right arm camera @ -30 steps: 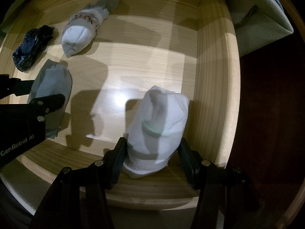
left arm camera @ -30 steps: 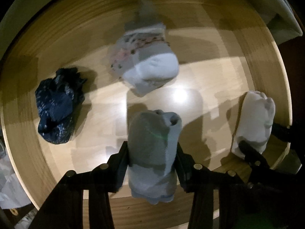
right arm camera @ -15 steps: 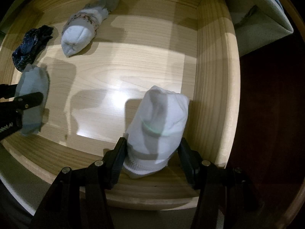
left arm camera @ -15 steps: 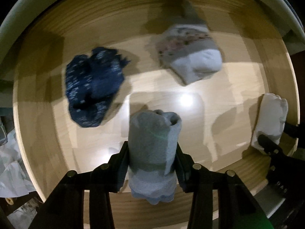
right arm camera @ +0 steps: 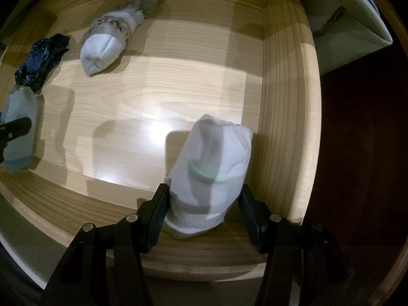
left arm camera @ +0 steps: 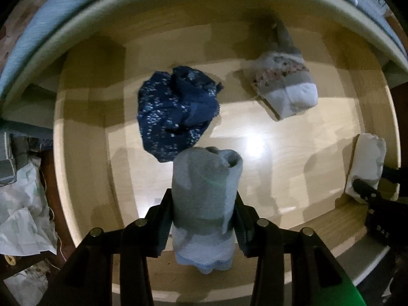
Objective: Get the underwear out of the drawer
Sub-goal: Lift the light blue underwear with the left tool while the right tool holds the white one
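In the left wrist view my left gripper is shut on a rolled grey bundle, held above the wooden drawer. Just beyond it a crumpled navy speckled piece lies on the drawer floor. A patterned grey-and-white roll lies farther right. My right gripper is shut on a white rolled bundle near the drawer's front right corner. The right wrist view also shows the navy piece, the patterned roll and the grey bundle at far left.
The drawer's right wall stands close to the white bundle. Crumpled pale paper or plastic lies outside the drawer on the left. A grey-green panel and dark floor are to the right.
My left gripper has carried the grey bundle leftward across the drawer and slightly up, so the navy piece now sits right beyond it. The right gripper and white bundle have not moved.
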